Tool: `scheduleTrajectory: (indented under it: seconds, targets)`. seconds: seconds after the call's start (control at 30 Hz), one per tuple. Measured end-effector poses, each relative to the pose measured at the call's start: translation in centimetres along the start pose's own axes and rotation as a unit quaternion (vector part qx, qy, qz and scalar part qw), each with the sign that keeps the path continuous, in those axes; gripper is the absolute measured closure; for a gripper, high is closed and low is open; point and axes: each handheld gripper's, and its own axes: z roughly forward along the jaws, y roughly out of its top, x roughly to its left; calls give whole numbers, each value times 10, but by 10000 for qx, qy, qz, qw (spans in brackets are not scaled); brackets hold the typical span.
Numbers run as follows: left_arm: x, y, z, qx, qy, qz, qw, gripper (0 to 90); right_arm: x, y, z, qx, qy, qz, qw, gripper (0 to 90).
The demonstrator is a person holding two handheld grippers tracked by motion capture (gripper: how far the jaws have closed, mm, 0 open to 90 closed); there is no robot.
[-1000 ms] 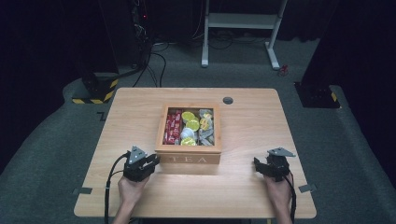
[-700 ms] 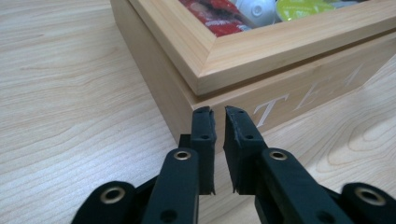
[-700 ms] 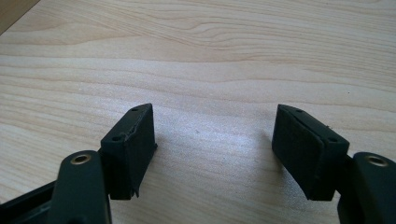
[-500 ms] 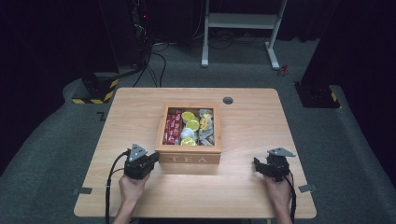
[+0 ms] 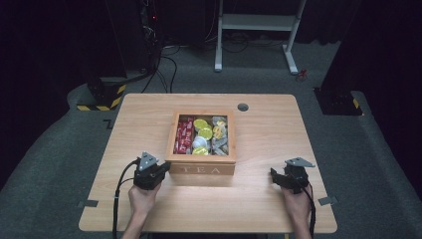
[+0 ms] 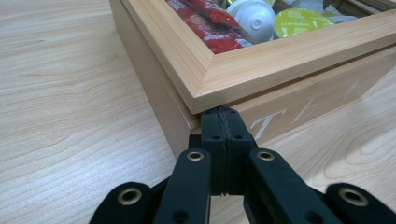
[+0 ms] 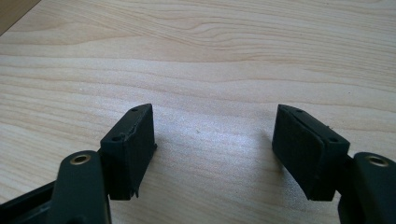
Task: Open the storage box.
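At the near left corner of the wooden tea box (image 5: 201,168), the left tool (image 5: 158,171) rests with its jaws pressed together and nothing between them; they have just been closing. Seen in the left gripper view, its joined tips (image 6: 226,122) sit right under the edge of the glass-topped lid (image 6: 261,70), just at the seam where lid meets body. I judge this is on purpose: a thin closed tip can slip under the lid edge and lever it up, which spread jaws could not do so well.

The right tool (image 5: 279,178) lies well apart from the box, low over the bare tabletop (image 7: 196,70), its jaws spread wide and pinching nothing. It seems to wait there, maybe to steady the box or take the lid once it lifts.

The box stands in the middle of the tabletop (image 5: 268,129), front side with the letters TEA toward the person, lid not yet raised. Through the glass one sees three rows: red sachets (image 5: 185,135) at the left, yellow and white capsules (image 5: 203,135) in the middle, grey packets (image 5: 219,135) at the right.
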Motion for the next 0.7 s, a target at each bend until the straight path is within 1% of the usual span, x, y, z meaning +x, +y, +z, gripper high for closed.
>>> scheduleTrajectory:
  seconds: [0.23, 0.33, 0.37, 0.47, 0.6, 0.7]
  targets:
    - [0, 2, -2, -53, -14, -57, 10000, 897, 0, 0, 0, 1, -1, -2, 10000, 296]
    - [-1, 5, -4, -78, -7, -51, 10000, 898, 0, 0, 0, 5, -1, 2, 10000, 296]
    - [0, 6, -5, -79, 4, -11, 10000, 898, 0, 0, 0, 1, 0, -2, 10000, 296]
    - [-1, 9, -7, -126, -20, -33, 9999, 899, 0, 0, 0, 2, -2, -8, 10000, 296]
    - [-2, 12, -8, -144, -16, 30, 9999, 899, 0, 0, 0, 1, -3, -12, 10000, 296]
    - [-3, 14, -9, -166, -32, 20, 9999, 899, 0, 0, 0, 4, -4, -3, 10000, 295]
